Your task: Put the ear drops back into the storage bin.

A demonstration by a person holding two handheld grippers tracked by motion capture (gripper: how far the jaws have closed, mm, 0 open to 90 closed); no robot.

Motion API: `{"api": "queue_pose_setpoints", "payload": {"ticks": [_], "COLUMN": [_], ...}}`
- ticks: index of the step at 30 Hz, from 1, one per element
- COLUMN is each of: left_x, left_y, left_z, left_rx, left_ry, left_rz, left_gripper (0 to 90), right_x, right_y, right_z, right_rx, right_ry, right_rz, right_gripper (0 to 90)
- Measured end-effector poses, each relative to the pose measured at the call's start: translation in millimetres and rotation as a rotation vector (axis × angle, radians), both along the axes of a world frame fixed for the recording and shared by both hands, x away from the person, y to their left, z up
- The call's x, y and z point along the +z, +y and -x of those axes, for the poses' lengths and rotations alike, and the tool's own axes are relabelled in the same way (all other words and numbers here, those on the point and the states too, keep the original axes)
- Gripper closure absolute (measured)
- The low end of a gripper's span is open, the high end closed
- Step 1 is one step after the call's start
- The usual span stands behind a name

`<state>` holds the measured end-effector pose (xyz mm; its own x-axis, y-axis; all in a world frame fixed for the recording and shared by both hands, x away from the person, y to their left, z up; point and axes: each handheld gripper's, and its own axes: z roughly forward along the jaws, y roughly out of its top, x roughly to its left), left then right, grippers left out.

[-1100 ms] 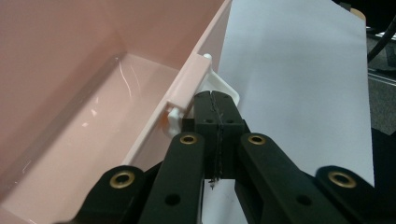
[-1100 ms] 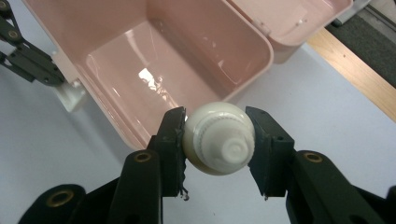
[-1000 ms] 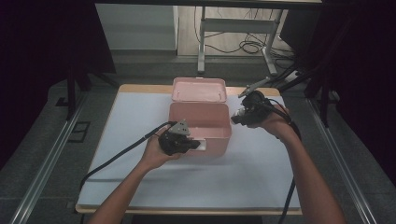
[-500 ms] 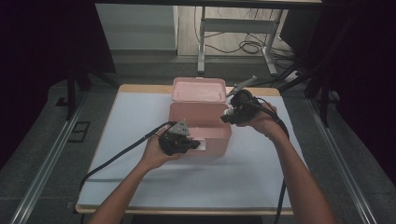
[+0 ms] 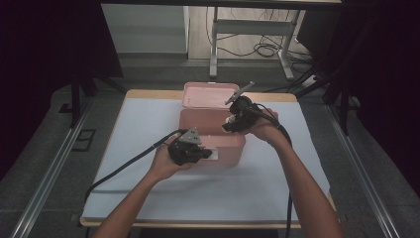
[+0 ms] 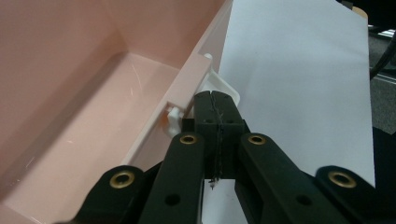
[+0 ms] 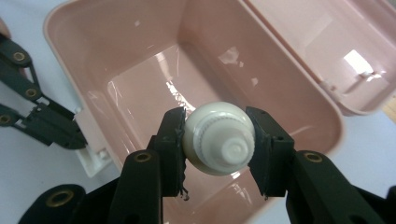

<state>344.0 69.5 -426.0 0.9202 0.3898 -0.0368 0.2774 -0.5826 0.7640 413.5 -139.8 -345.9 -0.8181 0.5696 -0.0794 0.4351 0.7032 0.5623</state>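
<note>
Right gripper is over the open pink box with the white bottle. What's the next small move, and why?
Probably lower the right gripper into the pink box before letting go. The white bottle is clamped above the bare box floor, and the left gripper is shut on the box's front latch tab, steadying it.

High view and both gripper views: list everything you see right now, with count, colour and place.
Box: one, pink, open and bare inside, mid-table.
Lid: one, pink, flipped open behind the box.
Latch tab: one, white, on the box's front wall.
White bottle: one, capped, above the open box.
Table: one, white top.
Left gripper: black, shut on the latch tab.
Right gripper: black, shut on the white bottle.
</note>
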Motion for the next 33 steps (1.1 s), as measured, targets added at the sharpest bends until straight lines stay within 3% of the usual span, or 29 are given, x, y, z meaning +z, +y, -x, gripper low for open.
{"api": "queue_pose_setpoints", "payload": {"ticks": [9,33], "left_x": [0.2,0.3], "left_y": [0.1,0.1], "left_z": [0.5,0.0], "left_rx": [0.001,0.002], "left_ry": [-0.005,0.003], "left_rz": [-0.007,-0.004], "left_gripper": [90.0,90.0], "right_x": [-11.7,-20.9], "right_y": [24.6,50.3], "right_z": [-6.0,-19.7], "right_rx": [0.031,0.048], "right_ry": [0.014,0.035], "right_rz": [0.023,0.019], "right_gripper": [60.2,60.2]}}
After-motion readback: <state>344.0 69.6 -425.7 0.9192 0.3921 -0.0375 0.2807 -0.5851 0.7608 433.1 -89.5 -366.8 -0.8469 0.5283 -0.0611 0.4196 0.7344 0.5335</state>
